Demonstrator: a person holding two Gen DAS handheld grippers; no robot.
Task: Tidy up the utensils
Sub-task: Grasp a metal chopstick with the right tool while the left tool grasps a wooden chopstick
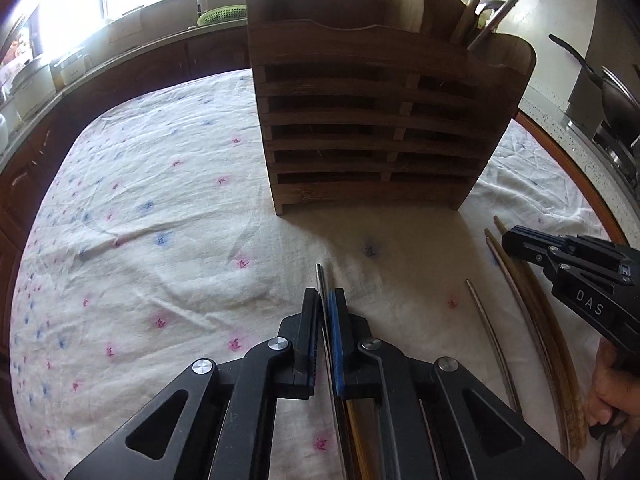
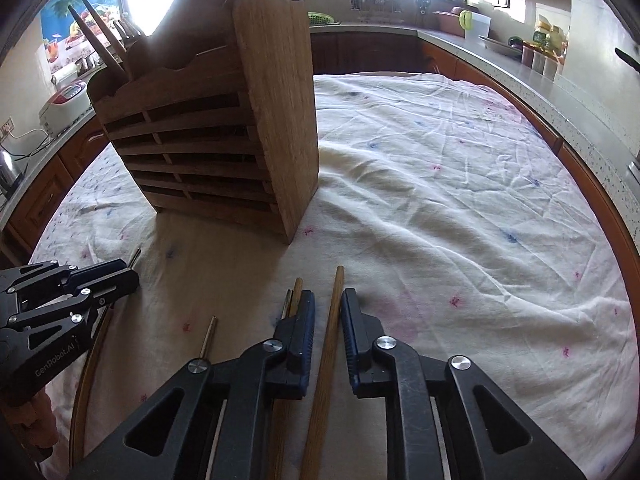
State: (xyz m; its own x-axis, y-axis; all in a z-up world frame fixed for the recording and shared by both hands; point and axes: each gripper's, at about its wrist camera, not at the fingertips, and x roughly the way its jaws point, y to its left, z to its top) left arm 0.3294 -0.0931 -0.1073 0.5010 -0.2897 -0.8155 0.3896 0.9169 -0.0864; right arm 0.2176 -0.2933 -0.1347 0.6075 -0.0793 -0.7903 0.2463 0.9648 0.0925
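Observation:
A wooden utensil holder stands on the cloth-covered table, with chopsticks and a spoon sticking out of its top; it also shows in the right wrist view. My left gripper is shut on a thin metal chopstick, low over the cloth in front of the holder. My right gripper is open with a wooden chopstick lying between its fingers. More chopsticks lie on the cloth: wooden ones and a metal one beside the right gripper.
The table has a white floral cloth. Kitchen counters surround it, with a rice cooker, a green basket, jars and a pan. The table's wooden rim curves at the right.

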